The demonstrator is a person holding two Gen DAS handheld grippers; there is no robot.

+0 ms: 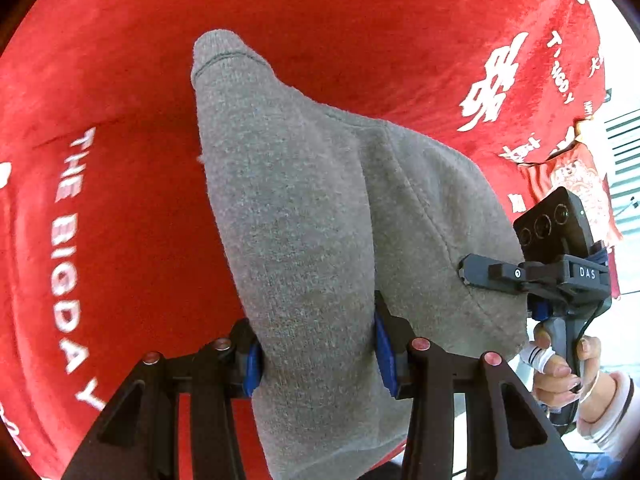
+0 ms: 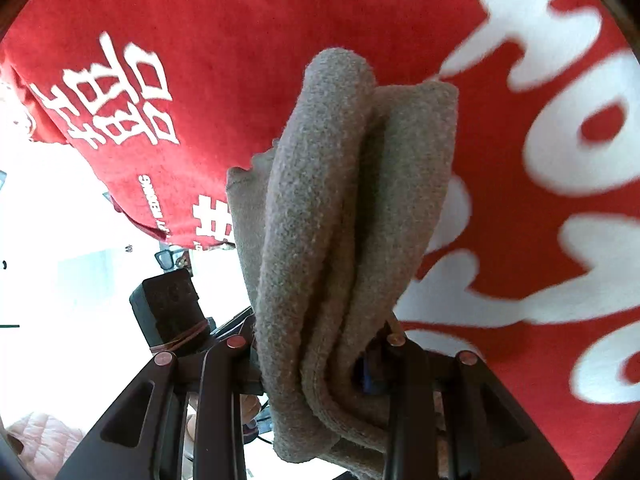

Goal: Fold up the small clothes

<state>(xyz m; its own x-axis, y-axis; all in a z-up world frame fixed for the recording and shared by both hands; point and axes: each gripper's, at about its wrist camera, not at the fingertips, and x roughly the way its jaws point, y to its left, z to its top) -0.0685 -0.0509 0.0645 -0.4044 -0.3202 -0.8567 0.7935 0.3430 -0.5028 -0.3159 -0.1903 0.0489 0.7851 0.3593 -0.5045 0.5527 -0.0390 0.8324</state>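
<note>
Presently, both hand-held grippers pinch 1 grey knitted garment (image 1: 312, 216), which hangs lifted above a red cloth (image 1: 120, 80) printed with white lettering.

Left wrist view: the left hand-held gripper (image 1: 318, 354) has its 2 blue-padded fingers (image 1: 383, 354) pressed against a thick fold of the grey knit. The fabric runs forward from the jaws to a ribbed cuff at the far end. At the right edge, the right hand-held gripper (image 1: 464, 271) bites the garment's side hem, its black body marked "DAS". A person's hand (image 1: 568, 368) grips its handle, a white sleeve showing at the wrist.

Right wrist view: the right hand-held gripper (image 2: 316, 368) clamps several bunched layers of the same grey knitted garment (image 2: 340, 208); the folds stand up between the fingers and hide most of the pads. The other gripper's black camera block (image 2: 168, 304) sits to the lower left, just beside the fabric. The red cloth (image 2: 260, 20) fills the background, with large white characters on it. Surface under the cloth cannot be identified.
</note>
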